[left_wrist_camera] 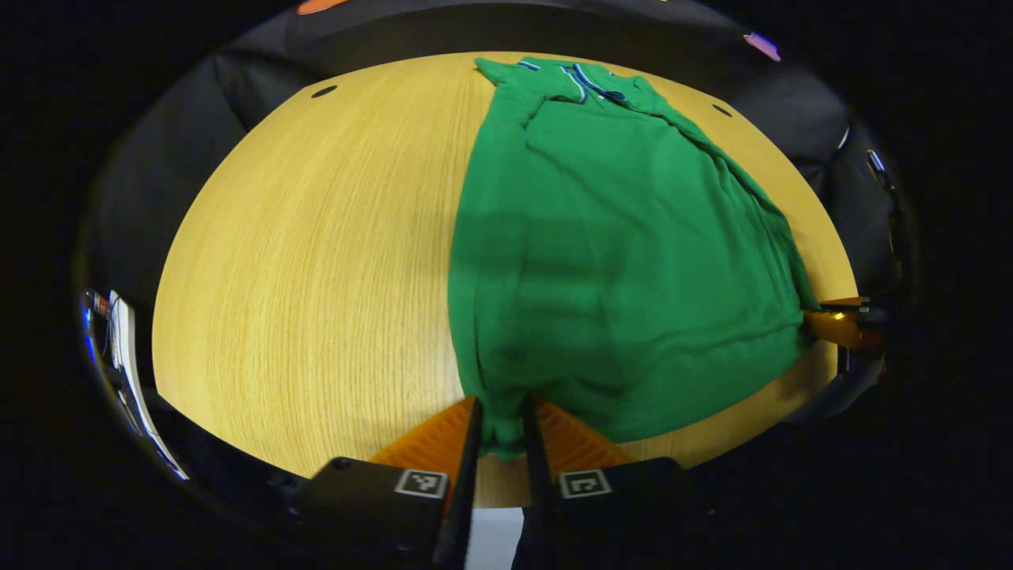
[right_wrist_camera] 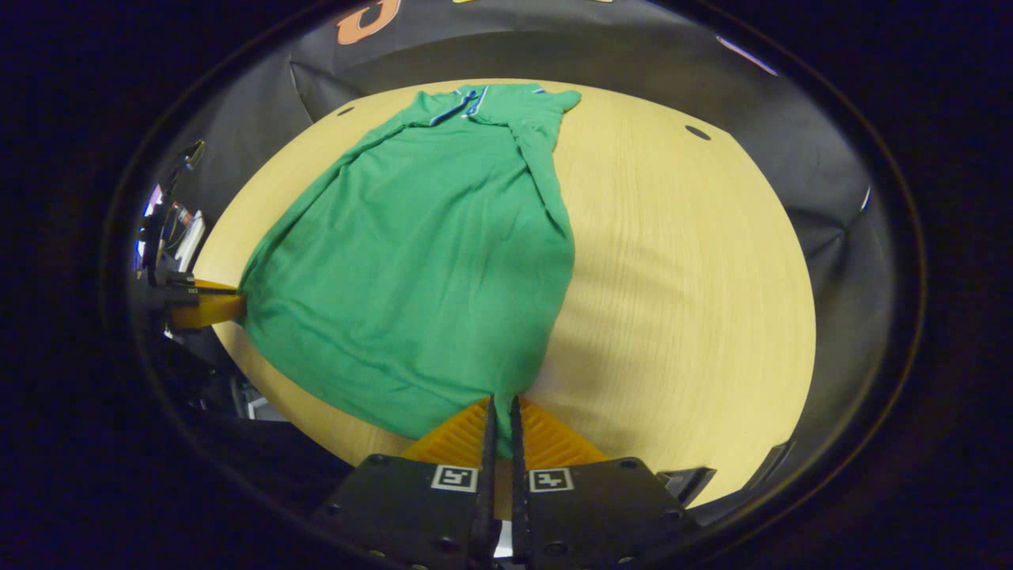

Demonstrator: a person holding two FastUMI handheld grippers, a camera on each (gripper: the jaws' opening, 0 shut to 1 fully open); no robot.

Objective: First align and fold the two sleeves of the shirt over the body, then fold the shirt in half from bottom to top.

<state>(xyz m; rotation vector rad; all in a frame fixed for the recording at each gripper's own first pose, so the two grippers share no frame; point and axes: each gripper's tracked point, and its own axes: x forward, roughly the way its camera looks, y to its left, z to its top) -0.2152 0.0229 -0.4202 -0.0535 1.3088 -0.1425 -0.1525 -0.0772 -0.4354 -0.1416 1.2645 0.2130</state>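
A green shirt (left_wrist_camera: 625, 261) with a blue-and-white trimmed collar lies flat on the wooden table (left_wrist_camera: 316, 277), collar at the far edge, both sleeves lying folded in over the body. My left gripper (left_wrist_camera: 502, 427) is shut on the shirt's near left hem corner, with cloth bunched between its fingers. In the right gripper view the same shirt (right_wrist_camera: 419, 261) spreads to the left, and my right gripper (right_wrist_camera: 501, 416) is shut on its near right hem corner. The right gripper (left_wrist_camera: 843, 324) also appears at the shirt's far hem corner in the left gripper view, and the left gripper (right_wrist_camera: 206, 309) likewise in the right gripper view.
The table (right_wrist_camera: 696, 317) is round-edged light wood with small dark holes (left_wrist_camera: 324, 92) near its far rim. Black cloth walls stand behind it. Some equipment (left_wrist_camera: 119, 348) sits off the table's left side.
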